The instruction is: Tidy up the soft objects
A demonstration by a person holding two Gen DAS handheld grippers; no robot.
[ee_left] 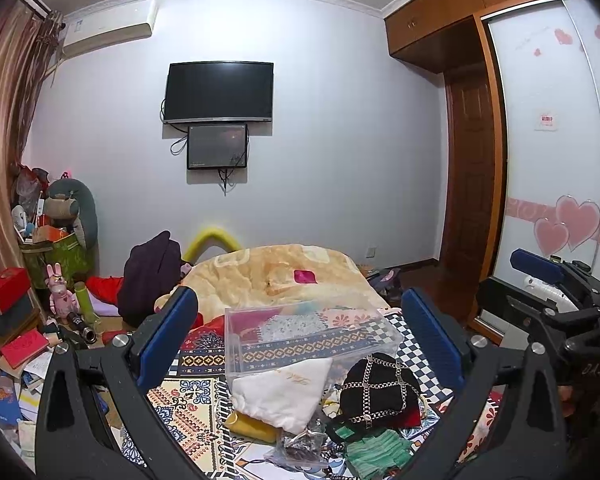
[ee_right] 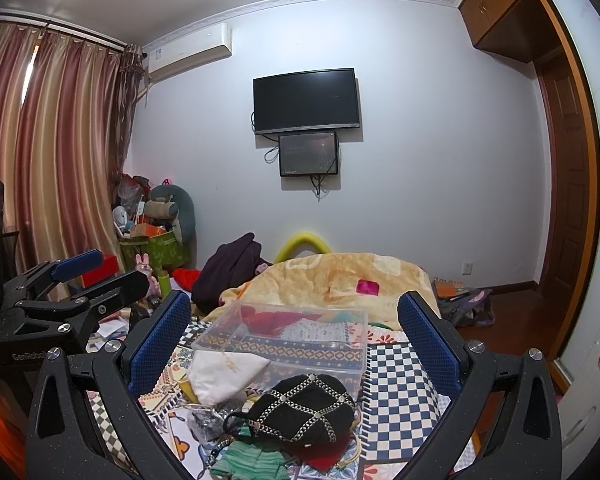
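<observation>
Bed, foot end, patterned cover (ee_left: 204,416). Items as they lie:

1. Clear plastic box (ee_left: 312,336), open top, on the cover just beyond the heap. Stiff walls, light by the look; some folded cloth shows through it, though whether inside or behind I cannot tell. Likely the place things go.

2. White cloth pouch (ee_left: 284,392), leaning against the near wall of the box. Soft, limp, light. Judged best pinched at the gathered lower edge, where the cloth bunches thick enough to bite.

3. Black cap with silver chain lattice (ee_right: 300,408), beside the pouch, resting on red and green pieces. Soft crown, and the chains may slide under the pads; take the brim or a fold of cloth, not the metal.

4. Green knitted piece (ee_right: 256,460), nearest edge, partly under the cap. Stretchy, floppy, will droop when lifted.

5. Small clear bag (ee_left: 300,446) with dark contents, crinkly and slippery.

Left claw (ee_left: 300,340): jaws spread wide, nothing held, hanging above the heap.
Right claw (ee_right: 296,340): the same, wide apart and empty.
</observation>
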